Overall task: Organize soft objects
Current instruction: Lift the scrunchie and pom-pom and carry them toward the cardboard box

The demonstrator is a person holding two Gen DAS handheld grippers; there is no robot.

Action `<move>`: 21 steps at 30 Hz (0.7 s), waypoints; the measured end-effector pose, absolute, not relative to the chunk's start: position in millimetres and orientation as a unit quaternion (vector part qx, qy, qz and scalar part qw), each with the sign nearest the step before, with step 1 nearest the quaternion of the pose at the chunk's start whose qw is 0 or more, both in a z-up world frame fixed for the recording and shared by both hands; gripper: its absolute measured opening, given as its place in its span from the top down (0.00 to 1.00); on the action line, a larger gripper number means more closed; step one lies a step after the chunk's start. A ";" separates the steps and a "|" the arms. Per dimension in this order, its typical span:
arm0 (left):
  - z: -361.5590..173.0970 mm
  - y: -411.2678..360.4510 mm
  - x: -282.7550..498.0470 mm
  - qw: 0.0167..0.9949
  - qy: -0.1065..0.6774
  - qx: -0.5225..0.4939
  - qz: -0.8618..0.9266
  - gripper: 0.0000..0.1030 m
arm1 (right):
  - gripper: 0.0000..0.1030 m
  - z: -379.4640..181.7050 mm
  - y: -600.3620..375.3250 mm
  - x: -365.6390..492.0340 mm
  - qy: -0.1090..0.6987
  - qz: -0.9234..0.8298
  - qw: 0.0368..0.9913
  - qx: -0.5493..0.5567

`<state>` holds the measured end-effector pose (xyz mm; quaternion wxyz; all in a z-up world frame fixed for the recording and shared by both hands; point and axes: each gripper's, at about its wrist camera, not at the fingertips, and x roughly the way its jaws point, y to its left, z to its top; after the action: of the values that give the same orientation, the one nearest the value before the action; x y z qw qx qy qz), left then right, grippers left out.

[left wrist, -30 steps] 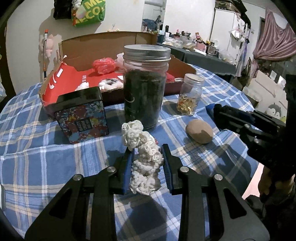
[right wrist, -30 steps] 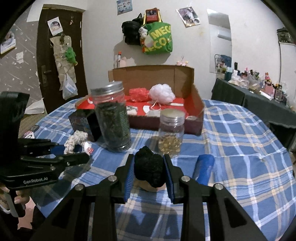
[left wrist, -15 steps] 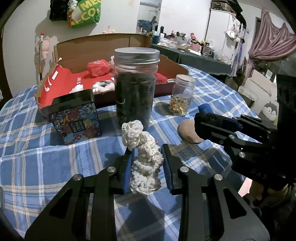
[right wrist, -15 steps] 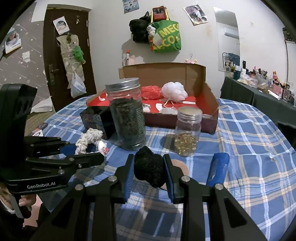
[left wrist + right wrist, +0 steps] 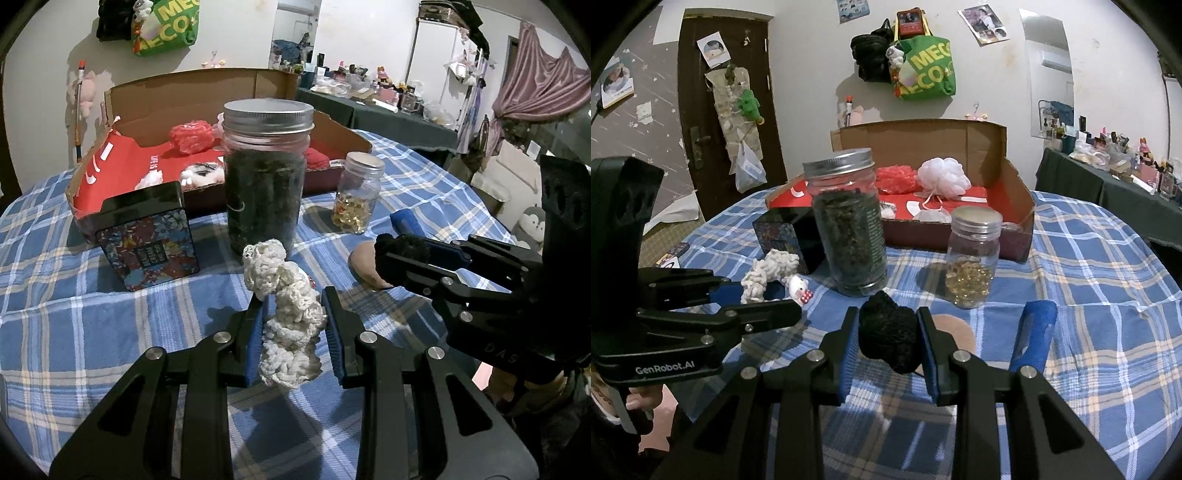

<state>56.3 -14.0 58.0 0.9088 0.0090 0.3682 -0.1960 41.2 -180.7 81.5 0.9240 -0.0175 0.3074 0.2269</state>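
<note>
My left gripper (image 5: pixel 293 306) is shut on a cream crocheted piece (image 5: pixel 288 325), which stands upright between the blue pads above the plaid tablecloth. In the right wrist view the left gripper (image 5: pixel 761 295) shows at the left with the same cream piece (image 5: pixel 768 269). My right gripper (image 5: pixel 887 317) is shut on a black fuzzy puff (image 5: pixel 888 339). From the left wrist view it (image 5: pixel 384 254) reaches in from the right, with the black puff (image 5: pixel 402 242) at its tip. Behind the jars stands an open cardboard box (image 5: pixel 923 140) holding a red puff (image 5: pixel 895 177) and a white puff (image 5: pixel 943 175).
A tall jar of dark leaves (image 5: pixel 266 177), a small jar of yellow capsules (image 5: pixel 356 199) and a floral tin (image 5: pixel 147 240) stand between the grippers and the box. A tan lump (image 5: pixel 364 266) and a blue handle (image 5: pixel 1034 336) lie at the right. A small white toy (image 5: pixel 799 288) lies by the tin.
In the left wrist view the right gripper with the black puff has edged leftward and now covers part of the tan lump. Both grips are unchanged.
</note>
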 end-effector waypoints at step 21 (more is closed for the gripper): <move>107.1 25.0 89.9 0.928 0.337 -0.006 -0.159 0.73 | 0.68 122.3 -189.8 76.0 0.279 0.202 0.939 -0.014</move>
<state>89.9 25.0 107.1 0.9280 -0.0062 0.3369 -0.1589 76.0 -189.8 122.3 0.9386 -0.0136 0.2795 0.2020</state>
